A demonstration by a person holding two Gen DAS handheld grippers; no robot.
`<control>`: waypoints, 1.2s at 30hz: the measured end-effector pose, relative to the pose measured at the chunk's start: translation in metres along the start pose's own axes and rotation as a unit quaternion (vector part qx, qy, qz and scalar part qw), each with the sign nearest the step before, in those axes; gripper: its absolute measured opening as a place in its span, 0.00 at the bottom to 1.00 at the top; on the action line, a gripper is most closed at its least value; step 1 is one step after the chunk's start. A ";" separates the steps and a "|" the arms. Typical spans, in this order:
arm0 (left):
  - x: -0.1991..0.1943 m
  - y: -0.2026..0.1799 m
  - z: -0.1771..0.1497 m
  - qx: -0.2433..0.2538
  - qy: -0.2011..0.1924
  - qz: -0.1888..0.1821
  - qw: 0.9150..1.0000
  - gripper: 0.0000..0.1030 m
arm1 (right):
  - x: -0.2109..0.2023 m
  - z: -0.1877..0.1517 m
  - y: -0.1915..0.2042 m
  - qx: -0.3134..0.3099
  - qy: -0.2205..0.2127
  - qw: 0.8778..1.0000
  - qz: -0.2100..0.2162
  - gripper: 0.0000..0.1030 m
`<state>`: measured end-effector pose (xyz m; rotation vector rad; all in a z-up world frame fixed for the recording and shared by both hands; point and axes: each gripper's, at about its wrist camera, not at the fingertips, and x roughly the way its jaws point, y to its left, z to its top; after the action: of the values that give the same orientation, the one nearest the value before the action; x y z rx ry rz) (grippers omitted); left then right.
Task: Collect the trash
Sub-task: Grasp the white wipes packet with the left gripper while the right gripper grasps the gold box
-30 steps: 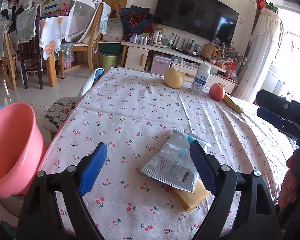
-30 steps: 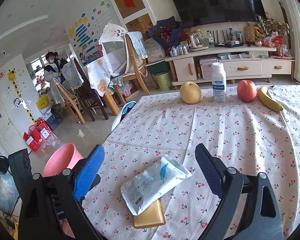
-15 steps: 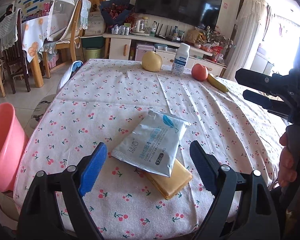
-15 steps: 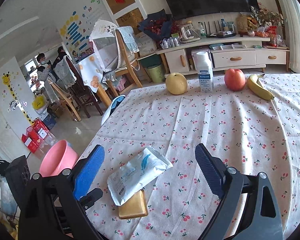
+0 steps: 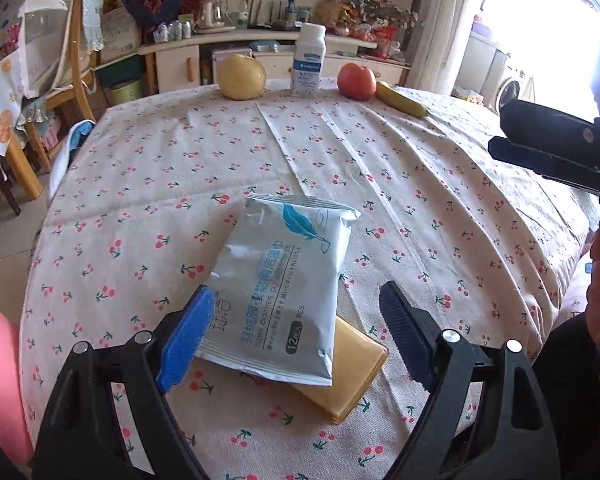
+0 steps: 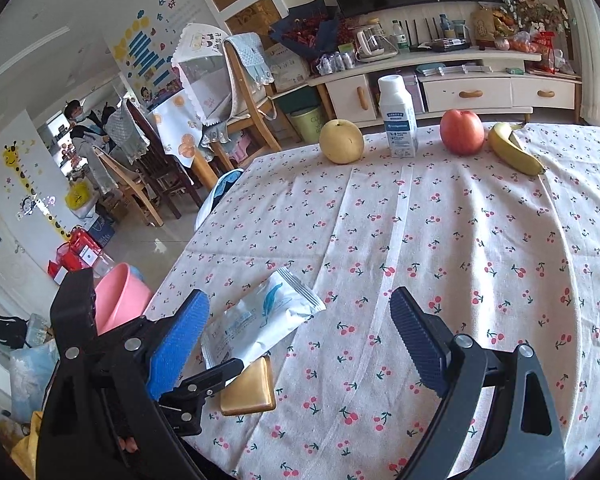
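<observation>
A silver-blue wipes packet [image 5: 284,284] lies on the cherry-print tablecloth [image 5: 180,184], its near end over a flat yellow-brown packet [image 5: 348,372]. My left gripper [image 5: 296,336] is open, its jaws on either side of the silver packet's near end, just above it. My right gripper [image 6: 300,344] is open and empty, over the cloth to the right of both packets [image 6: 260,320] [image 6: 250,388]. The right gripper also shows at the right edge of the left wrist view [image 5: 548,148]. A pink bin [image 6: 116,300] stands on the floor left of the table.
At the table's far edge stand a yellow pear [image 5: 242,76], a white bottle [image 5: 309,66], a red apple [image 5: 357,80] and a banana [image 5: 402,100]. Wooden chairs [image 6: 248,100] and a TV cabinet [image 6: 440,92] stand beyond. People stand far left [image 6: 80,128].
My left gripper has moved forward and down over the silver packet, so its jaws now flank the packet's near end. My right gripper has shifted slightly forward. Both stay open.
</observation>
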<state>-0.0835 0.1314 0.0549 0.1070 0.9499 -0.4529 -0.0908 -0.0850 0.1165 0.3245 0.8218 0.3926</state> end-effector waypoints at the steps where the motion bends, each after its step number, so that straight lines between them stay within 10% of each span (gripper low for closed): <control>1: 0.005 0.001 0.003 0.009 0.007 0.004 1.000 0.83 | 0.001 0.000 -0.001 0.001 0.003 1.000 0.001 0.88; 23: 0.059 0.012 0.025 0.038 0.050 0.016 0.998 0.81 | 0.050 -0.039 0.031 -0.098 0.122 0.987 0.030 0.88; 36: 0.043 0.056 0.030 -0.059 0.032 0.039 0.997 0.78 | 0.081 -0.069 0.065 -0.153 0.159 0.974 0.046 0.78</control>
<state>-0.0161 0.1591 0.0321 0.0522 1.0293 -0.3226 -0.1065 0.0181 0.0482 0.0105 1.0446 0.6617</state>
